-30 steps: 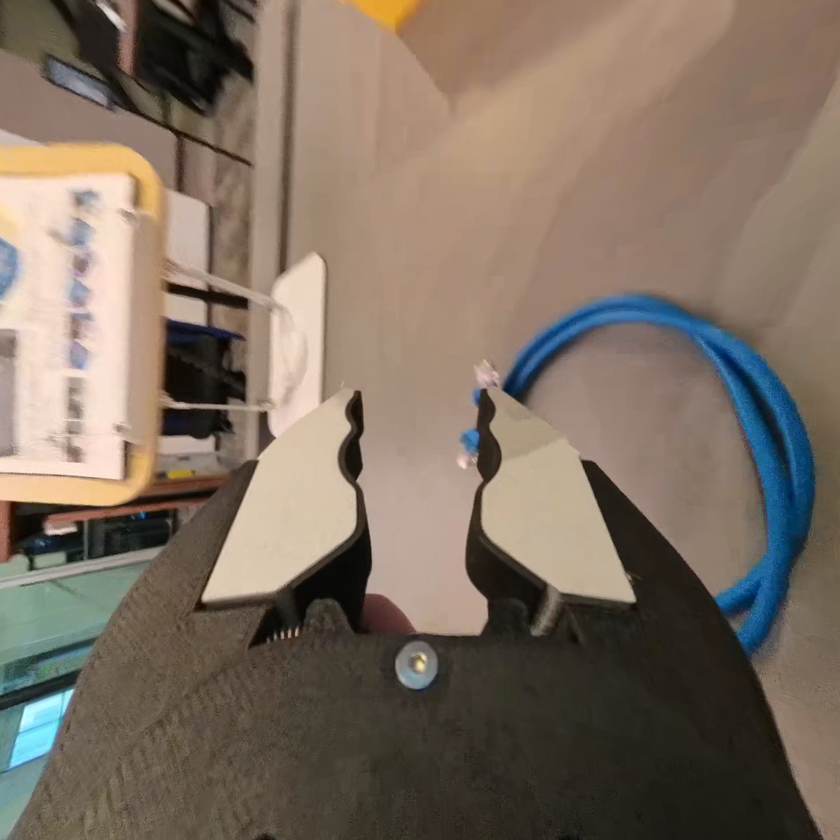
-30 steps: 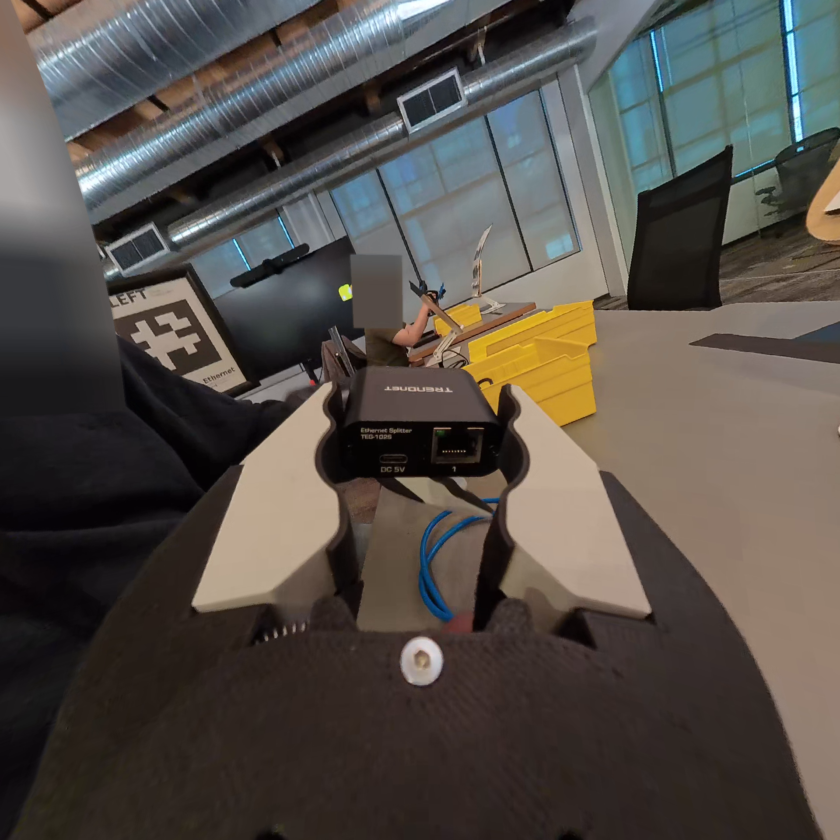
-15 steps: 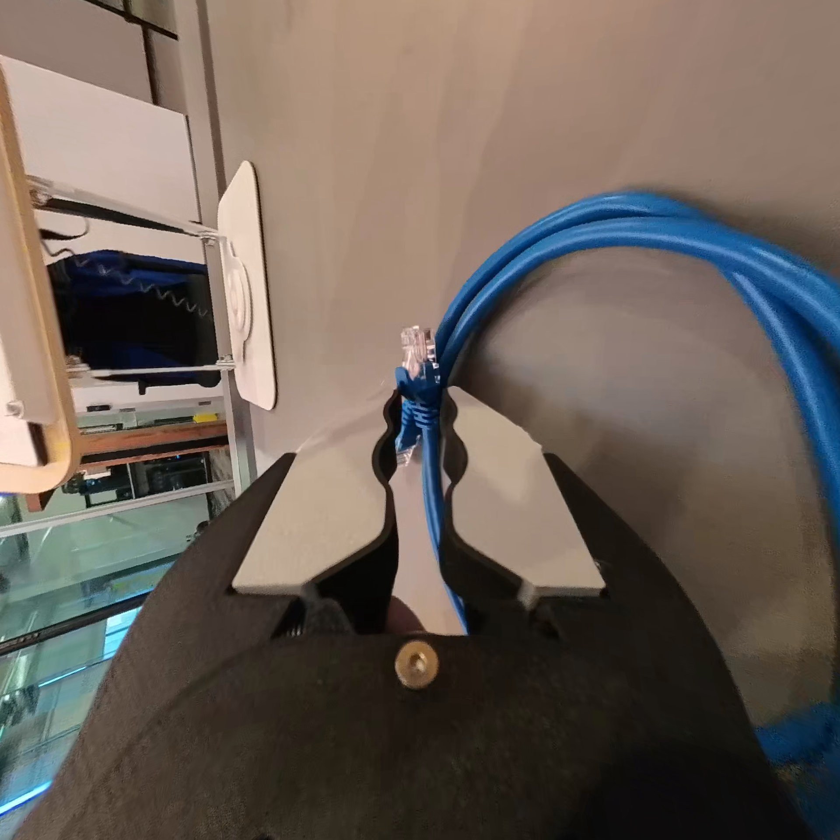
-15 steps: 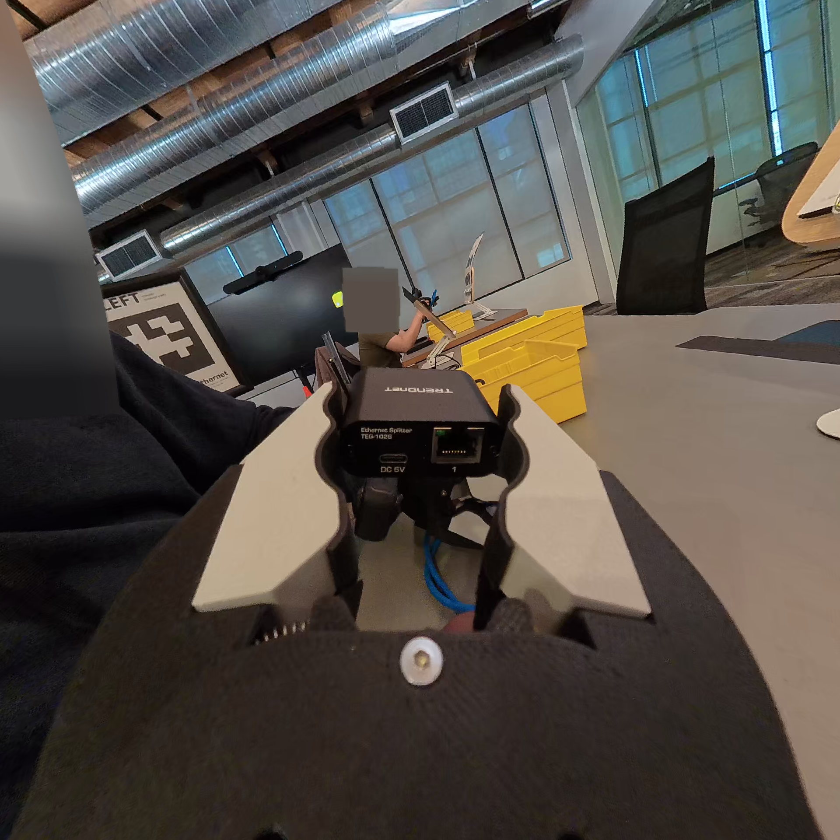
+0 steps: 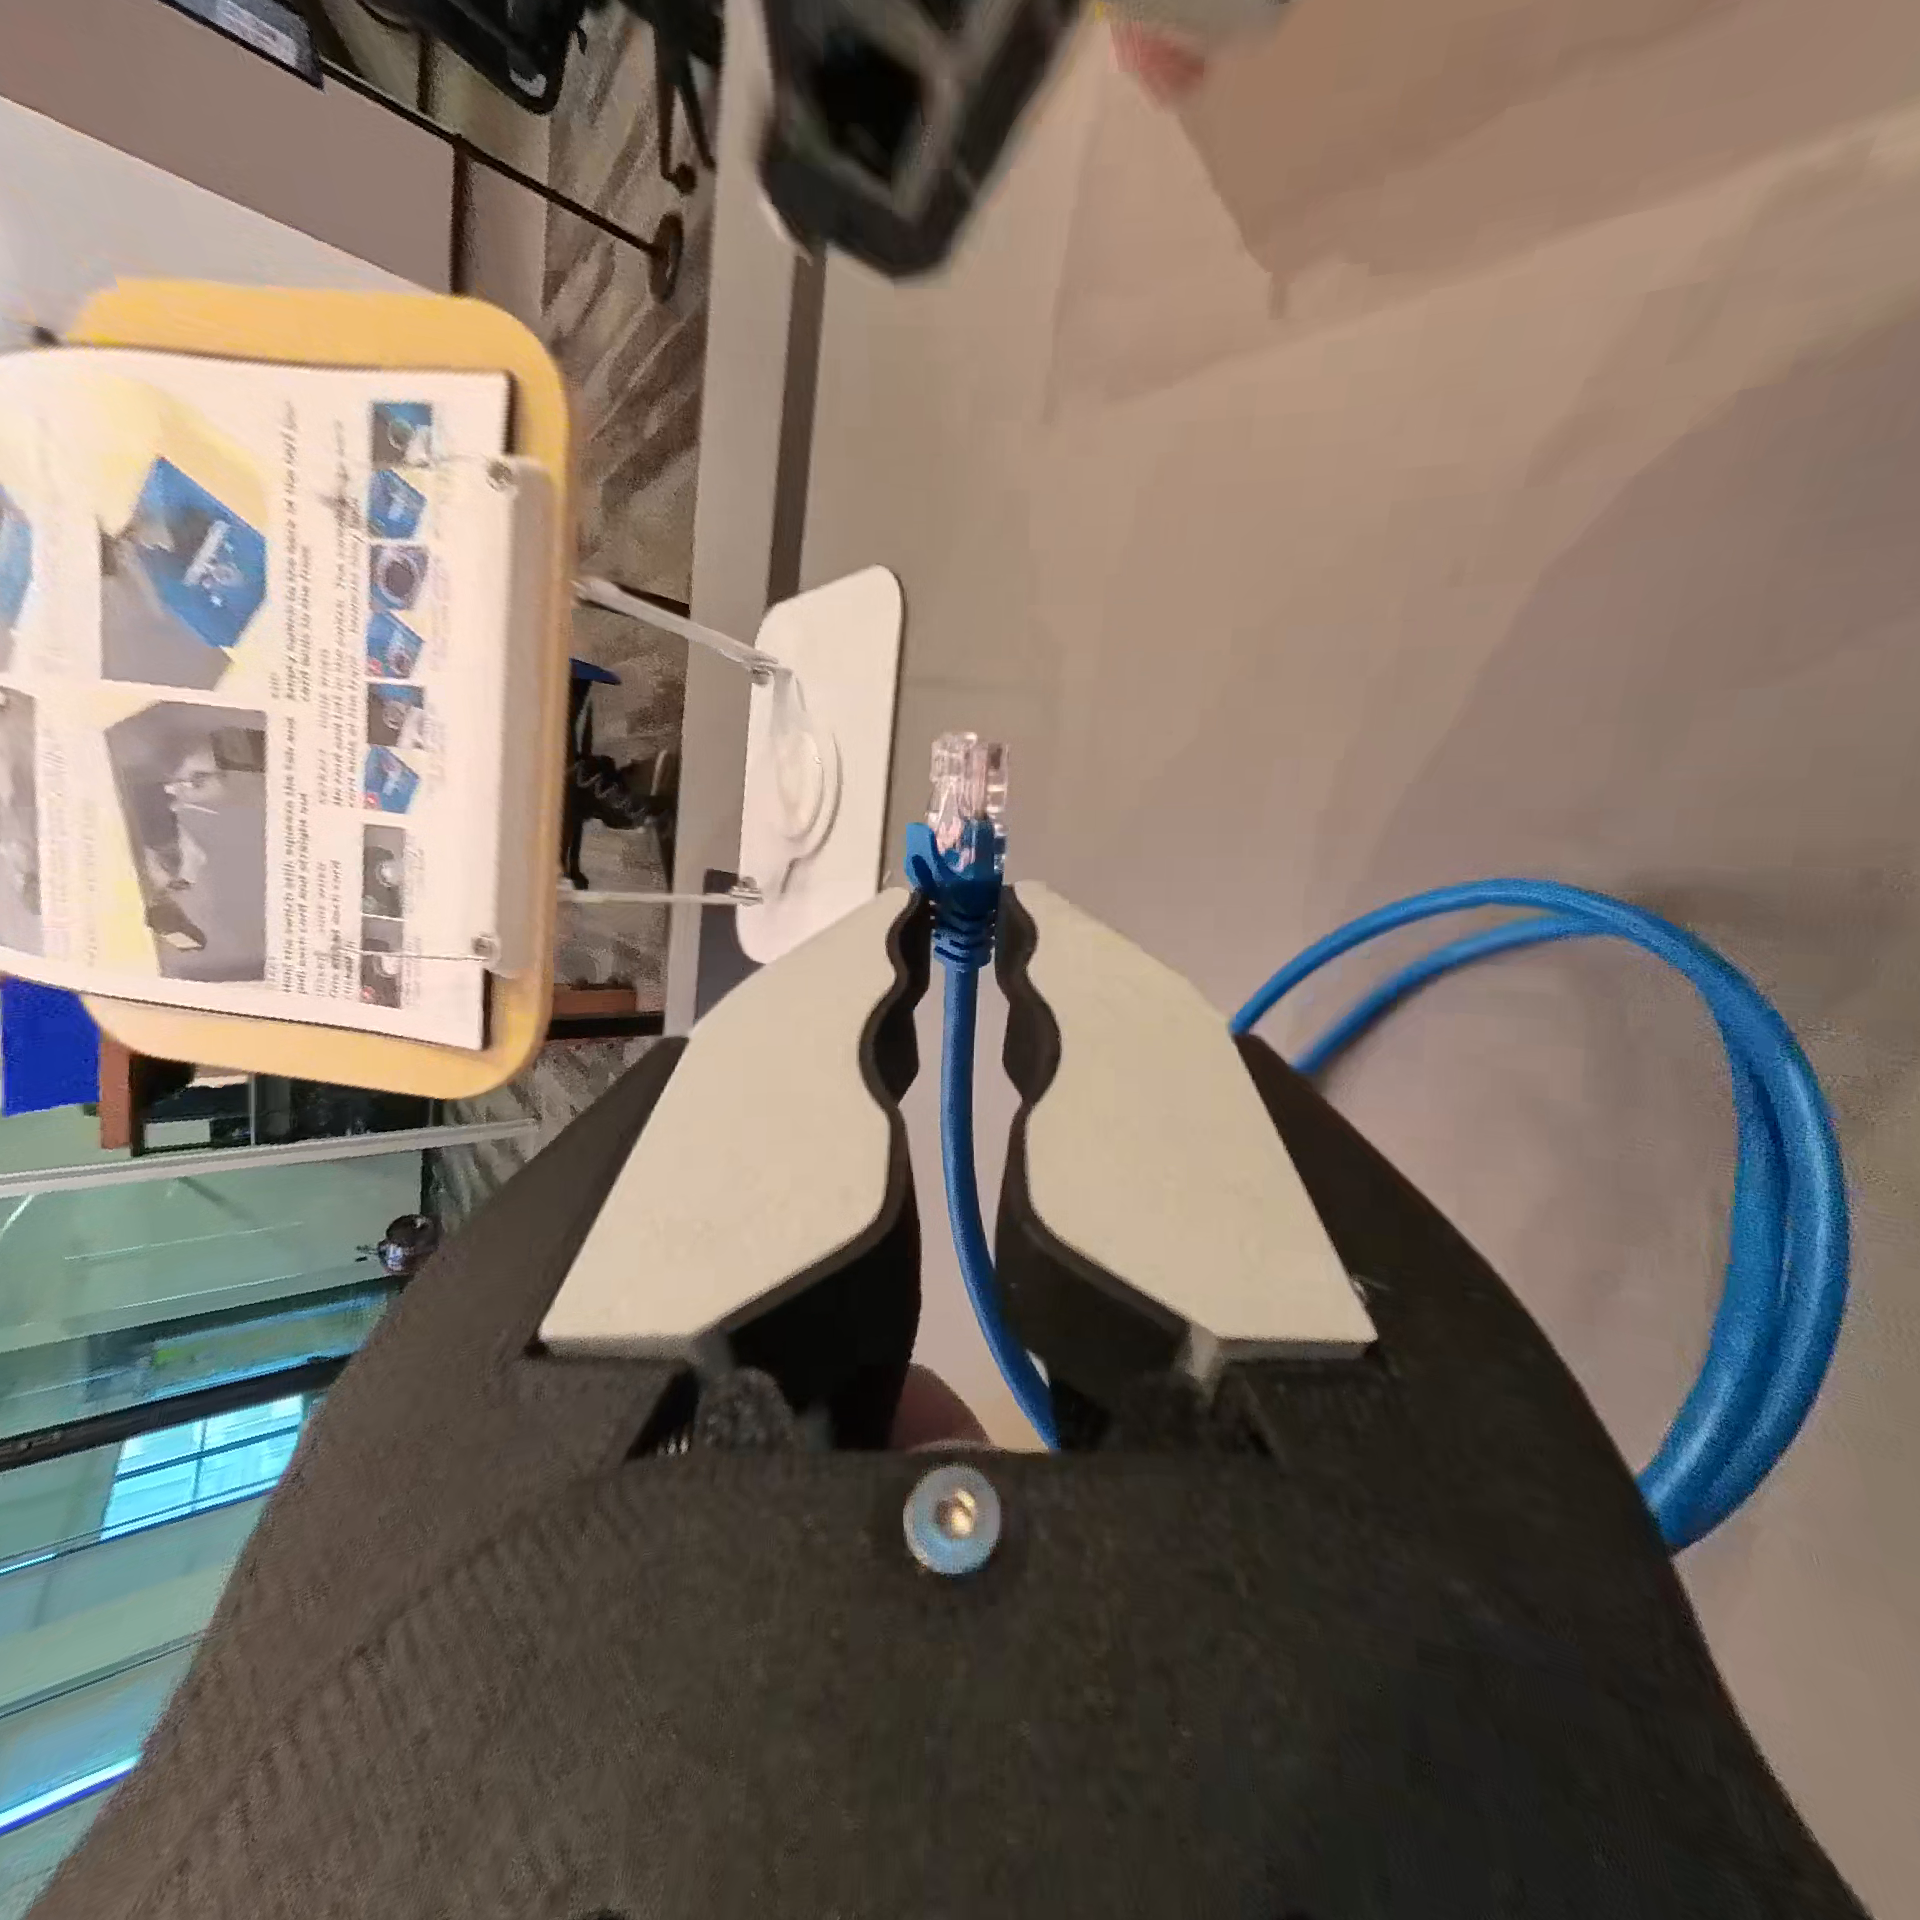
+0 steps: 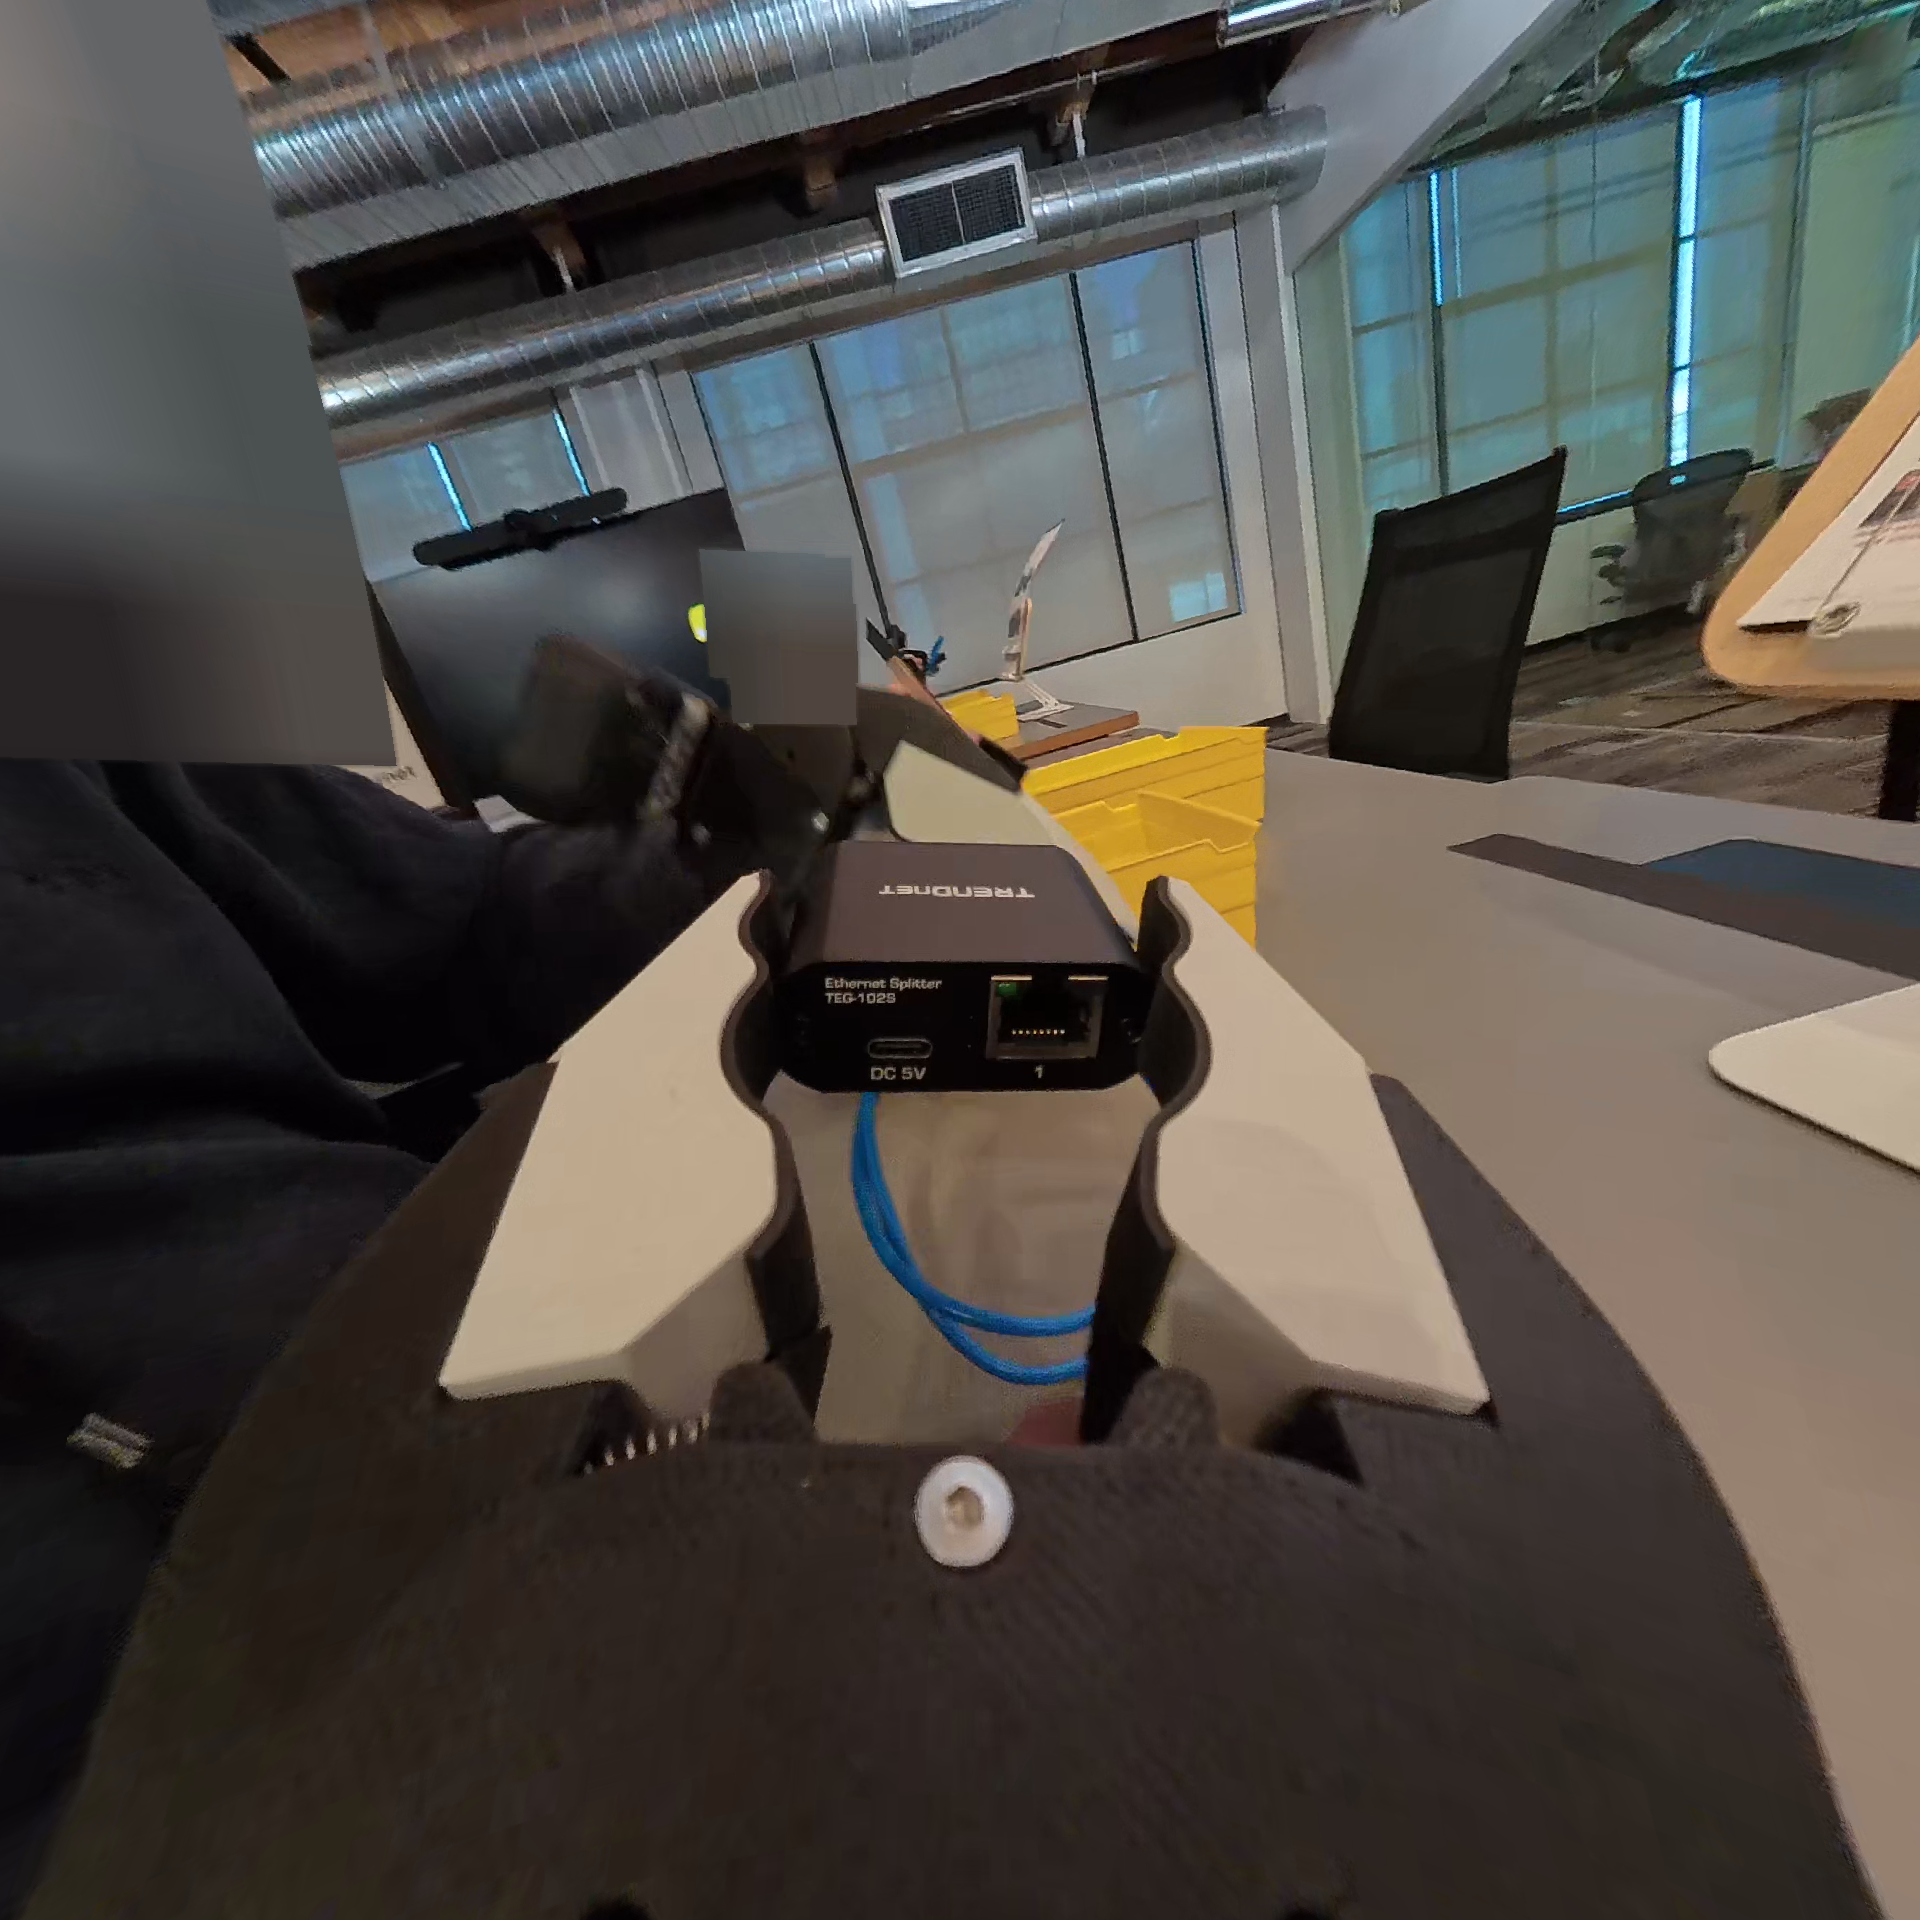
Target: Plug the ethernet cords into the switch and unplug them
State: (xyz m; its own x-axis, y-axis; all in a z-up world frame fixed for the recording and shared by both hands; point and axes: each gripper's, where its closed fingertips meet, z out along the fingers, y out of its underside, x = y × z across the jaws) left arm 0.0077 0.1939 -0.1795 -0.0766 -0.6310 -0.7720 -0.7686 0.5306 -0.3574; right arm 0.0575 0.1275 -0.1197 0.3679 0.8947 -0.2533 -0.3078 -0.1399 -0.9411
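Note:
My left gripper (image 5: pixel 961 914) is shut on the blue ethernet cord (image 5: pixel 961 1039) just behind its boot. The clear plug (image 5: pixel 968 774) sticks out past the fingertips. The rest of the cord loops over the grey table (image 5: pixel 1351 623) at the right (image 5: pixel 1766 1143). My right gripper (image 6: pixel 961 935) is shut on the small black switch (image 6: pixel 961 971) and holds it above the table, its empty port (image 6: pixel 1044 1018) facing the camera. The switch shows blurred at the top of the left wrist view (image 5: pixel 894 114). The left gripper shows behind the switch in the right wrist view (image 6: pixel 935 779).
A printed instruction sheet on a tan board (image 5: pixel 260 686) stands on a white base (image 5: pixel 831 748) near the table edge. Yellow bins (image 6: pixel 1164 800) sit at the table's far end. A black chair (image 6: pixel 1444 613) stands beyond. A person's dark sleeve (image 6: pixel 260 987) fills the left.
My left gripper has closed on the cord's plug end and lifted it off the table toward the switch. The right gripper has kept its hold on the switch, turning slightly.

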